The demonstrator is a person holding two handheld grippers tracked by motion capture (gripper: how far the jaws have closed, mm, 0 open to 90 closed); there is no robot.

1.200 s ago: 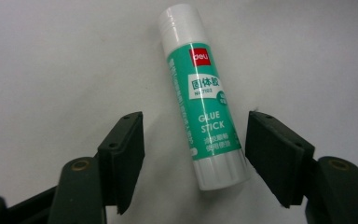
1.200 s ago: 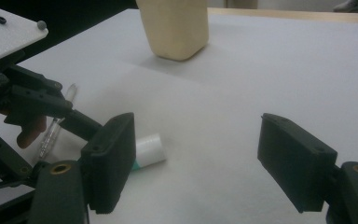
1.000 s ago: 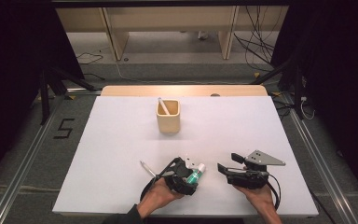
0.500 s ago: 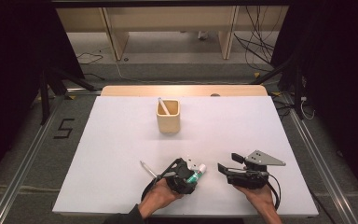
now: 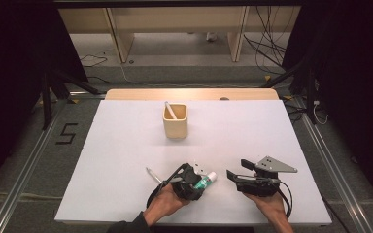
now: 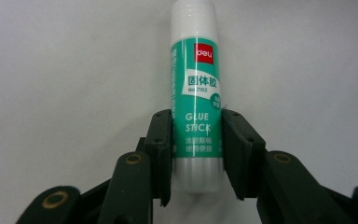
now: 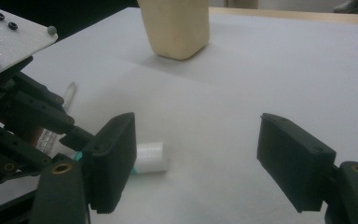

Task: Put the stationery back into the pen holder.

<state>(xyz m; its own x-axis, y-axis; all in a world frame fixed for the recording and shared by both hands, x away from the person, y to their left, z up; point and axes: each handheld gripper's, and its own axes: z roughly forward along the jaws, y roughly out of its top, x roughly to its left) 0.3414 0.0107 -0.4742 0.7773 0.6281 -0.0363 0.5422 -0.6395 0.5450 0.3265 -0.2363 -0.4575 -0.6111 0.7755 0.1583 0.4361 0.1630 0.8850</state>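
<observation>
A green and white glue stick [image 6: 196,70] lies flat on the white table [image 5: 126,145]. My left gripper [image 6: 196,114] has its jaws on either side of the tube's lower half. They have just been closing, and the pads now press its sides. In the high view this left gripper [image 5: 200,185] sits near the front edge with the glue stick [image 5: 206,182] poking out to the right. My right gripper [image 5: 230,174] rests just right of it, open, with nothing between its jaws. From the right gripper [image 7: 200,154], the stick's white cap [image 7: 150,157] is visible.
A tan square cup [image 5: 175,121] holding a white stick [image 5: 169,109] stands at the middle back of the table. A thin clear pen [image 5: 153,174] lies just left of my left hand. A wooden strip [image 5: 189,93] runs along the far edge.
The left gripper's jaws have drawn in around the glue stick. Both hands have stayed where they were.
</observation>
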